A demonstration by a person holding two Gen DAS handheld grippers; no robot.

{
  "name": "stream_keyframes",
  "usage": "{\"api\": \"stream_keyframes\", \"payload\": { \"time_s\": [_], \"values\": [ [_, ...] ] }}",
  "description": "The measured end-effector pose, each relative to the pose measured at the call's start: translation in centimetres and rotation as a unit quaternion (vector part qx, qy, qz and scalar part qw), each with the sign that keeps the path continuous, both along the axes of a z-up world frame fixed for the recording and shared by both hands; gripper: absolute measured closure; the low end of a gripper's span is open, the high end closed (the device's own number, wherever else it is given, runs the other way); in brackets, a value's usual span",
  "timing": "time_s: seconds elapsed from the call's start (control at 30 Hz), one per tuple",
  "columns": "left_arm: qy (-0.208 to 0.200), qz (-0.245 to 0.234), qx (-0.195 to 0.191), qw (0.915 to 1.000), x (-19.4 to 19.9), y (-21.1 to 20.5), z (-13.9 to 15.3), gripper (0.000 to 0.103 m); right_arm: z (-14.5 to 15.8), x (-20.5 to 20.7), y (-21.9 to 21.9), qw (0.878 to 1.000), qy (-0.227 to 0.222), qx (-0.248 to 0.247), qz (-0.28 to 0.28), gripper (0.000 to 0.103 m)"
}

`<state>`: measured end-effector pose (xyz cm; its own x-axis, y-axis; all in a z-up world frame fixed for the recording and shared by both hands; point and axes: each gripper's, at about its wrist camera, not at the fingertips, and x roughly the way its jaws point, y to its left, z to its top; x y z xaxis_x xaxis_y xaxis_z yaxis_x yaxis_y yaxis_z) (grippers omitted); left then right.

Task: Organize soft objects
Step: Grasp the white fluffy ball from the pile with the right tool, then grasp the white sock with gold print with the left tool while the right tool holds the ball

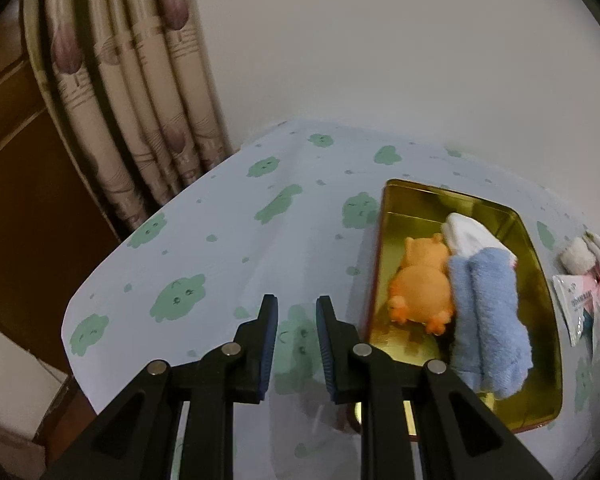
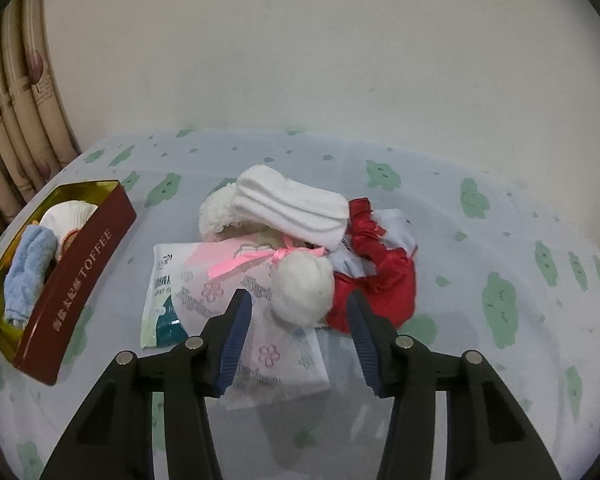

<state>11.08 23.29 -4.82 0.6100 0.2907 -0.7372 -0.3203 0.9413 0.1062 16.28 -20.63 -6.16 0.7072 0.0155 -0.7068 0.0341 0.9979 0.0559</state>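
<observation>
A gold-lined red toffee tin (image 1: 540, 280) (image 2: 80, 264) holds an orange plush toy (image 1: 420, 288), a rolled blue towel (image 1: 488, 312) (image 2: 28, 276) and a white cloth (image 1: 468, 236). My left gripper (image 1: 296, 312) is open and empty, just left of the tin above the tablecloth. My right gripper (image 2: 296, 304) is open around a white fluffy ball (image 2: 304, 292) in a pile with white folded socks (image 2: 292, 204), a red satin pouch (image 2: 380, 276), a pink ribbon (image 2: 244, 260) and tissue packets (image 2: 220, 300).
The table wears a pale cloth with green cloud prints (image 1: 220, 240). A curtain (image 1: 132, 100) hangs at the left beside the table's edge. A plain wall stands behind. The pile's edge also shows in the left wrist view (image 1: 588, 280).
</observation>
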Motion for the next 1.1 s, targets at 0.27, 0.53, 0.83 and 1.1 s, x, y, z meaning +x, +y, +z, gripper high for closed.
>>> {"api": "stream_keyframes", "payload": {
  "time_s": [0.27, 0.53, 0.83, 1.1],
  "values": [
    [0.001, -0.044, 0.011, 0.999, 0.2, -2.0, -0.2, 0.083, -1.2, 2.0, -0.6, 1.0, 0.004, 0.013, 0.0, 0.063],
    [0.006, -0.085, 0.009, 0.9963, -0.1, -5.3, 0.0, 0.083, -1.3, 1.6, -0.4, 1.0, -0.011, 0.004, 0.015, 0.077],
    [0.014, -0.167, -0.021, 0.9856, 0.5, -12.6, -0.1, 0.083, -0.4, -2.7, -3.4, 1.0, -0.031, 0.001, -0.002, 0.078],
    [0.053, -0.253, -0.058, 0.9642, 2.6, -19.4, -0.3, 0.079, -2.0, -6.1, -7.9, 0.998, -0.009, 0.004, -0.054, 0.078]
  ]
}}
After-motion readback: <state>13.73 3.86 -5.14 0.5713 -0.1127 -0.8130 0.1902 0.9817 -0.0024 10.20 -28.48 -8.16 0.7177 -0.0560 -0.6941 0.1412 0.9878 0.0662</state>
